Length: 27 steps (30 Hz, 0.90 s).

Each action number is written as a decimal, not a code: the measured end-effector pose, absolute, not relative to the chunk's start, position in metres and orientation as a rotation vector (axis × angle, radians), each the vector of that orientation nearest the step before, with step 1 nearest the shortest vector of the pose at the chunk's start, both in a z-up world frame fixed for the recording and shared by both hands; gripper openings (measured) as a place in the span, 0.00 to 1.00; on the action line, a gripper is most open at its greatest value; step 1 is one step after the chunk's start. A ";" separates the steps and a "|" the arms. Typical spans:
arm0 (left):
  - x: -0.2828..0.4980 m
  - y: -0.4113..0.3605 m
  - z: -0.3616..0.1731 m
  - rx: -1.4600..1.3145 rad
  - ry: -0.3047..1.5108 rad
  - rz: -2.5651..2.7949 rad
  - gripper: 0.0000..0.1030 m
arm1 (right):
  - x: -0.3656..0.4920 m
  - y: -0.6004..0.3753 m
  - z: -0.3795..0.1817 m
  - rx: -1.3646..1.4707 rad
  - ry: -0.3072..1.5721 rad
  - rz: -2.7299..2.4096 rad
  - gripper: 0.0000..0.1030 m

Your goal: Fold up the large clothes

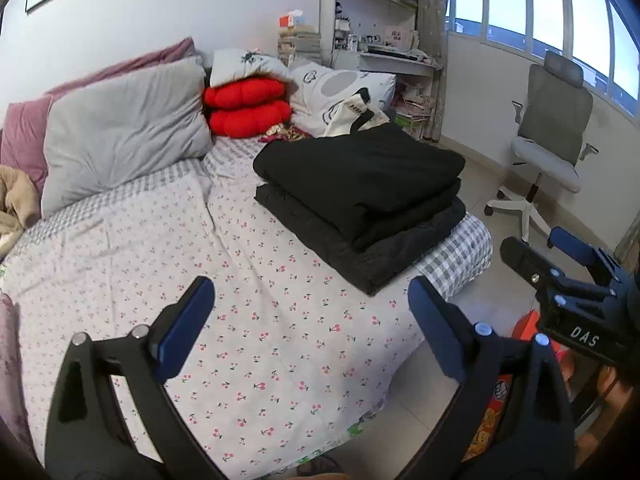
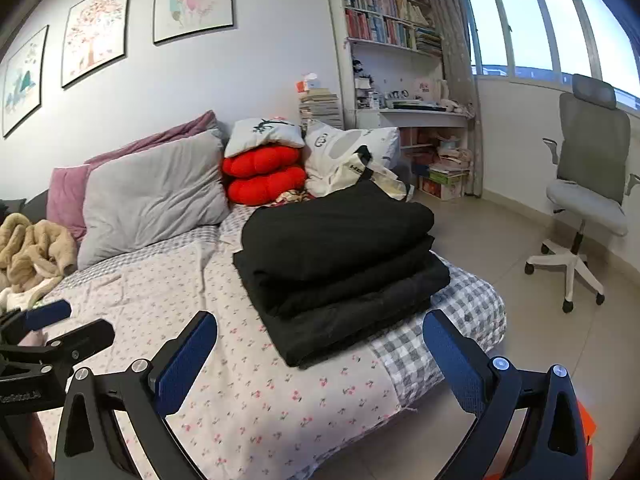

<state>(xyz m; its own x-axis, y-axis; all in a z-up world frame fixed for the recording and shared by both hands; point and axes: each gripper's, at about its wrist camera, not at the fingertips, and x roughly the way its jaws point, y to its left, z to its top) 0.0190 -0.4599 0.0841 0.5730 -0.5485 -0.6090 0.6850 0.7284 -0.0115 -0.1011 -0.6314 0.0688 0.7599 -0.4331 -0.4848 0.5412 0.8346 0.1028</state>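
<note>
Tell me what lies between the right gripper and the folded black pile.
Only bare cherry-print sheet lies between the open right gripper and the folded black pile; the right wrist view shows it.

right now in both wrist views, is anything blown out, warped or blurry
Left wrist view: window glares white-blue, wall and frames bow from the fisheye, corners are dark, and the open left gripper is slightly soft. Right wrist view: window is overexposed too, the black folded clothes lose fold detail, and the open right gripper is sharp.
</note>
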 end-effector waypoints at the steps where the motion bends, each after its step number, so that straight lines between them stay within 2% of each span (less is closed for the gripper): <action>1: 0.015 -0.459 0.086 0.240 0.622 -0.731 0.97 | -0.104 -0.630 0.069 0.243 0.465 -0.540 1.00; 15: -0.018 -0.439 0.089 0.237 0.582 -0.758 1.00 | -0.136 -0.597 0.073 0.213 0.451 -0.577 1.00; 27: -0.012 -0.434 0.080 0.239 0.593 -0.720 1.00 | -0.133 -0.576 0.072 0.165 0.457 -0.573 1.00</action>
